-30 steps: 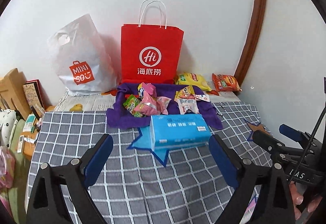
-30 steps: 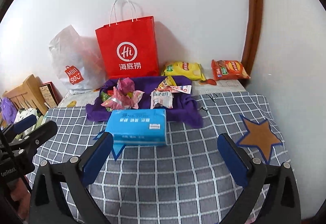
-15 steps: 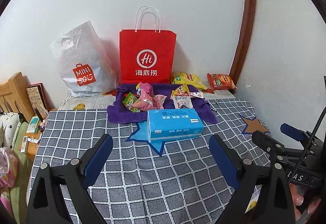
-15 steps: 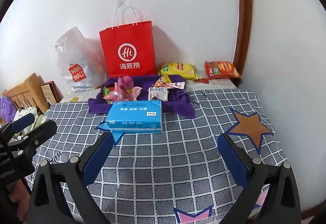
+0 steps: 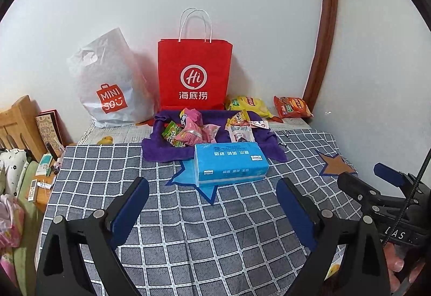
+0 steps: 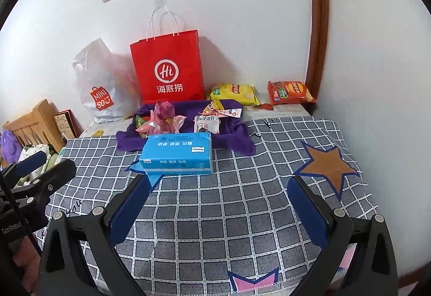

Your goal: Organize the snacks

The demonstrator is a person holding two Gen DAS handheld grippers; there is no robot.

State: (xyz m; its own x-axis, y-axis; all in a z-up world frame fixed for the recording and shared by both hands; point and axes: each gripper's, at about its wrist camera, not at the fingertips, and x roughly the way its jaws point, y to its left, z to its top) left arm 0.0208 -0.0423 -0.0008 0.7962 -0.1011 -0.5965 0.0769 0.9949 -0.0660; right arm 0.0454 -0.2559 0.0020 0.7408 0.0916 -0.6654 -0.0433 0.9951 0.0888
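Both the left gripper (image 5: 212,189) and right gripper (image 6: 219,188) hang spread wide, empty, above a grey checked tablecloth (image 5: 188,228). Small snack packets (image 5: 188,131) sit on a purple towel (image 5: 161,153) near the far edge, behind a blue tissue pack (image 5: 231,164), against a white wall (image 5: 242,0).

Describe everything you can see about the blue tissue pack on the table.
The blue tissue pack is a soft, rectangular plastic-wrapped brick, bright blue with white lettering and small white labels. It looks sealed and lies flat on the checked tablecloth, partly covering a blue star patch. Its far edge meets the purple cloth holding the snacks. Neither gripper touches it.
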